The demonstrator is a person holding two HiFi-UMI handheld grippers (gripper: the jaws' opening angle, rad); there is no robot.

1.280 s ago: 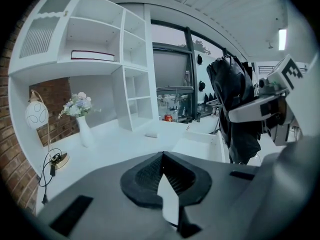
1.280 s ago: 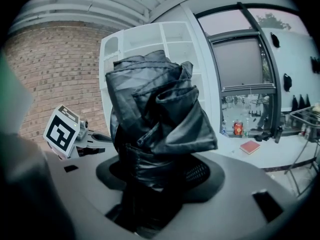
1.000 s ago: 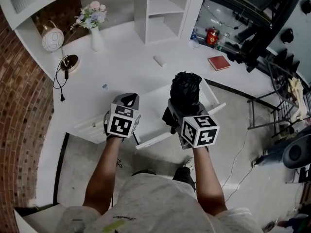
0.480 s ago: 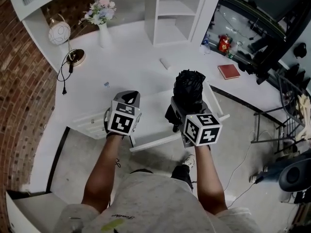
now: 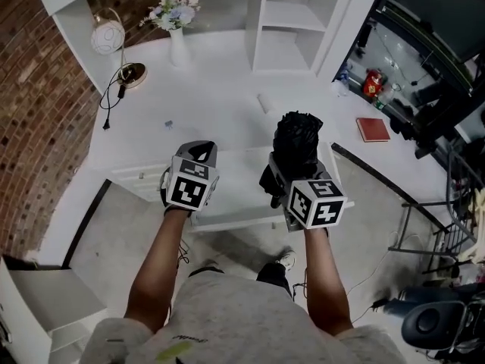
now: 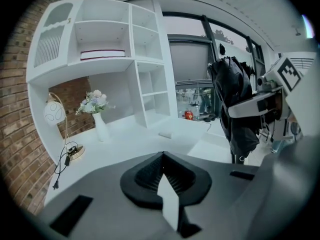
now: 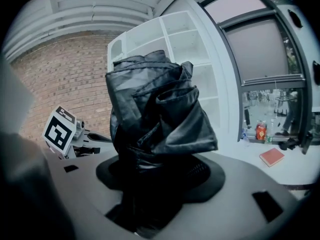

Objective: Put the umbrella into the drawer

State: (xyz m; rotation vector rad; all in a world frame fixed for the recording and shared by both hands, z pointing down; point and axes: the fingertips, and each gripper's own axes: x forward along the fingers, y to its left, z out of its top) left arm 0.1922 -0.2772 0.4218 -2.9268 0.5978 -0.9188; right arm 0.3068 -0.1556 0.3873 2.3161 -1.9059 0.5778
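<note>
While the right tool (image 5: 290,174) is clenching the folded black umbrella (image 5: 296,139) upright over the open drawer (image 5: 242,174), whose white floor is lying bare to its front rim, the left tool (image 5: 199,152) is hovering pinched shut alongside; a vase (image 5: 177,36) and lamp cord (image 5: 114,101) are sitting well back on the desk (image 5: 220,97).

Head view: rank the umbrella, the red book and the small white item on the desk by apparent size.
Largest: umbrella, though it is held nearest the camera.
Then the red book.
Smallest: the small white item.
</note>
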